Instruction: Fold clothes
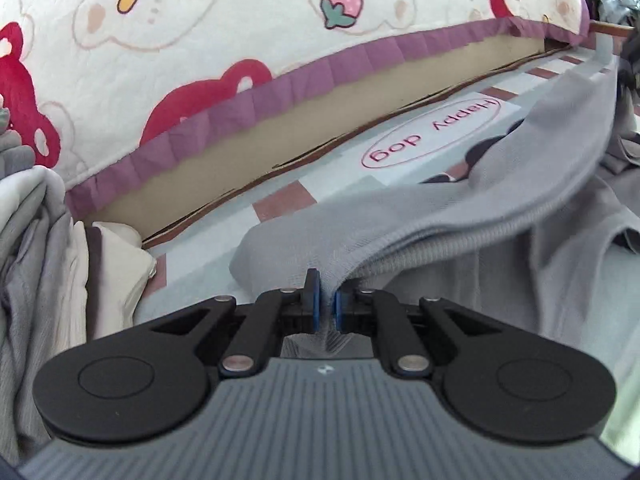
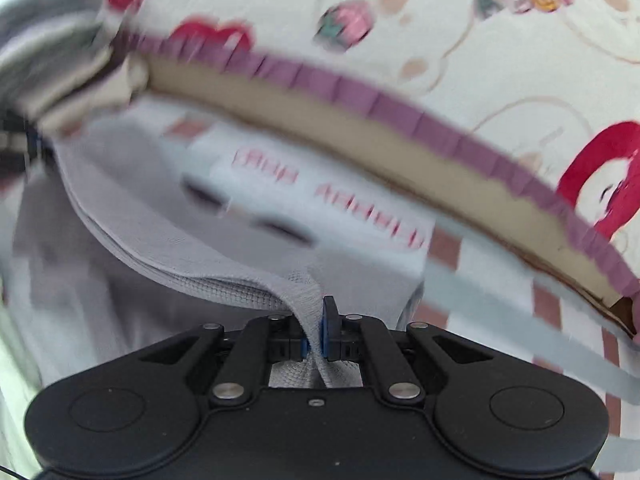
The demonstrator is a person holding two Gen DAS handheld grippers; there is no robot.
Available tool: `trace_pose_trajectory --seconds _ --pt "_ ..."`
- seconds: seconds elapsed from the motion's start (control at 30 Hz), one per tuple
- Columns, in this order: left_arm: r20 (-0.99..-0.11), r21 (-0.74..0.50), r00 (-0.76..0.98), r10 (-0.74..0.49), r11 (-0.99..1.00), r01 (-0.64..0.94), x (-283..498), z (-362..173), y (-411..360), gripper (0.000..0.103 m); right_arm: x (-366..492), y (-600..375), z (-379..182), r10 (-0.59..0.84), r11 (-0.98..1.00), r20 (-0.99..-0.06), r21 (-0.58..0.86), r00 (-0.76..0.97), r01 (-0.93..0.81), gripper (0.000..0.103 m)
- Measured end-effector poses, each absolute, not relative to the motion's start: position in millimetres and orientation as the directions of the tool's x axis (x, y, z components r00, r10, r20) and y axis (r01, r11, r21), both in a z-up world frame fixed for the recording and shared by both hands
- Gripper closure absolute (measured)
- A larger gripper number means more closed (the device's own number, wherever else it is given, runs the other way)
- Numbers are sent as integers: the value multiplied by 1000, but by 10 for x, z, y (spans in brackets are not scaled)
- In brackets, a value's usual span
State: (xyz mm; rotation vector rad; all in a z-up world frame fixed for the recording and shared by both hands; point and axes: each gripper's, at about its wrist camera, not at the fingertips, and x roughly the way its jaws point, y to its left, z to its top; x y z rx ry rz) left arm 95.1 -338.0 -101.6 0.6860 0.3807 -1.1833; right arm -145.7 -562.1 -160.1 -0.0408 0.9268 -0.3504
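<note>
The right wrist view is smeared with motion blur, so the pink lettering on the sheet and the dark shapes beside it cannot be read there, and the pile at its upper left edge is only a grey smudge. In the left wrist view the grey garment [image 1: 460, 208] hides part of a dark print on the bed sheet [image 1: 280, 200], and the stack of folded clothes [image 1: 44, 240] is cut off by the left edge. The left claw [image 1: 325, 305] is pressed together on the garment's ribbed edge; the right claw [image 2: 316, 334] likewise pinches that edge [image 2: 224, 276], the cloth draped between them over the bed. The sheet is pale with reddish squares and an oval reading "Happy dog" [image 1: 434, 132]. Behind it rises a cartoon-printed quilt [image 1: 224, 28] with a purple frill.
</note>
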Motion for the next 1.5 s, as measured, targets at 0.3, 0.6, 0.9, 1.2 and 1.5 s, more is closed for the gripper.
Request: trace_pose_trajectory --seconds 0.3,0.6,0.9,1.2,1.5 --pt "-600 391 389 -699 168 905 549 -939 -3082 96 -1837 -5429 -1631 -385 914 -726 -214 569 345 97" --pt "-716 386 341 -609 62 920 460 -1203 -3090 95 -1933 -5517 -1867 -308 919 -754 -79 580 386 97" --pt "-764 204 227 -604 108 973 496 -1052 -2958 80 -1937 -5573 -1801 -234 938 -730 4 642 346 96" --pt "-596 201 23 -803 -121 972 -674 -566 -3441 57 -1843 -5844 -1619 -108 956 -756 98 646 275 96" --pt "-646 279 -9 -763 -246 928 -1728 -1152 -4676 50 -1845 -5994 -1545 -12 967 -712 171 702 190 96"
